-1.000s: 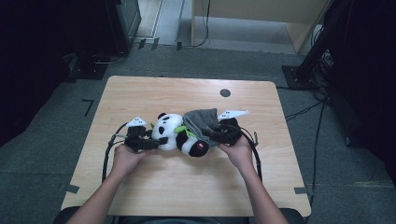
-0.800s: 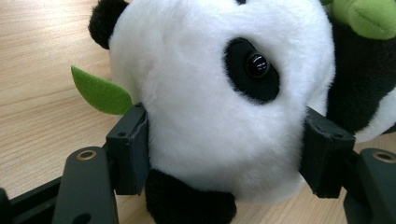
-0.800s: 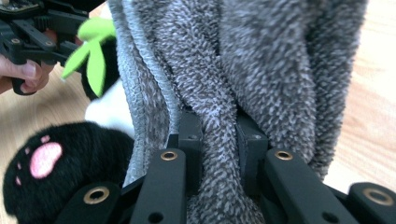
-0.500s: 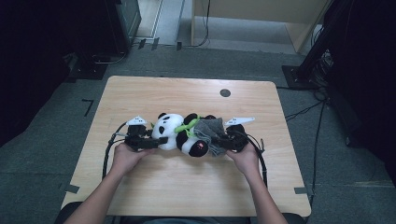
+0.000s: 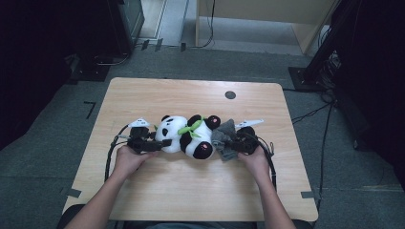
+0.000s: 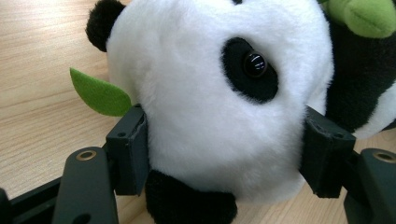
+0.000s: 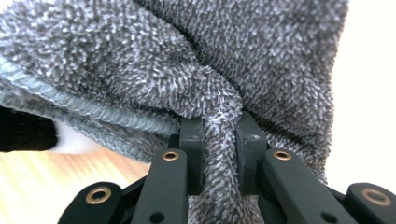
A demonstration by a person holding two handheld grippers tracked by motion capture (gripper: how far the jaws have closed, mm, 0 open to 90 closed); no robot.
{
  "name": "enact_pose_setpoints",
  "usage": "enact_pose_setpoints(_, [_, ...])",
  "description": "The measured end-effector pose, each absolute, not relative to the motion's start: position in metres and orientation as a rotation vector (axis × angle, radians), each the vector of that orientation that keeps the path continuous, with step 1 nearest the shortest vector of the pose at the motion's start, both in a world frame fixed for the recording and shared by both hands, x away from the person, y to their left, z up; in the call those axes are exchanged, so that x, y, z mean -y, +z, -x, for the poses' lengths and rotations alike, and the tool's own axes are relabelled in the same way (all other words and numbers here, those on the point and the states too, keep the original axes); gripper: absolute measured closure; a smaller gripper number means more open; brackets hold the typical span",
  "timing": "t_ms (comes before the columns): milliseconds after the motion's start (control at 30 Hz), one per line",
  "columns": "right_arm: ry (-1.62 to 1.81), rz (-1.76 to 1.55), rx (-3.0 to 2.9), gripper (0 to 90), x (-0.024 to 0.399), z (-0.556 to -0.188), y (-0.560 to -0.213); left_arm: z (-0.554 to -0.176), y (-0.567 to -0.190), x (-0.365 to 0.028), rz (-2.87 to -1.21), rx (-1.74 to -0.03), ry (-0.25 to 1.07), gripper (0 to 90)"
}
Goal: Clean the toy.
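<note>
From the high view, a toy panda lies on its side in the middle of the wooden tabletop. The left tongs are at its white head. The right tongs are at the other end, where a grey cloth sits bunched up against the panda's black feet. The cloth touches the panda's lower end but does not cover its body. So it looks like the work with the cloth and the panda is only partly done: both are held, and most of the panda is bare. A small dark round spot sits on the tabletop farther back, well away from the toy.

The left gripper view comes in very close. Here the left tongs are clamped on the panda's head, one pad on each side, pressing into the soft white fur. You can see the shiny black eye and a green leaf by the tabletop, which look tiny from above.

The right gripper view shows what the high view cannot. The right tongs are almost together, pinching a thin twisted fold of the fluffy cloth. The stitched edge of the cloth hangs at the left, with a bit of the panda's black and white fur under it.
</note>
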State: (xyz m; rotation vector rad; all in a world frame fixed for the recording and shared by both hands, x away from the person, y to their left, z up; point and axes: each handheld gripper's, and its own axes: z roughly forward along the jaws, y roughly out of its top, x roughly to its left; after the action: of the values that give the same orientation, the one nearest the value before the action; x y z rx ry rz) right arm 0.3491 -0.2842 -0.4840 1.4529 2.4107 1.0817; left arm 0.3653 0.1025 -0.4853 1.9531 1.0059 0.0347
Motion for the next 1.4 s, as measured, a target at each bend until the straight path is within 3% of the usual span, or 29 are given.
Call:
enact_pose_setpoints(367, [1.175,-1.597,-2.193,78.3,0.324,-0.351,-0.469,-0.365,-0.485,-0.102,-1.956,-1.006,0.039,29.7])
enact_pose_setpoints(567, [1.246,-1.555,-2.142,78.3,0.323,-0.347,-0.448,-0.364,-0.486,-0.102,-1.954,-1.004,0.047,29.6])
enact_pose_setpoints(1033, [1.39,-1.281,-2.214,78.2,0.271,-0.343,-0.397,-0.363,-0.489,-0.098,-1.929,-0.997,0.077,29.3])
enact_pose_setpoints(1400, [1.33,-1.155,-2.411,78.1,0.218,-0.346,-0.412,-0.359,-0.489,-0.097,-1.945,-0.984,0.109,29.1])
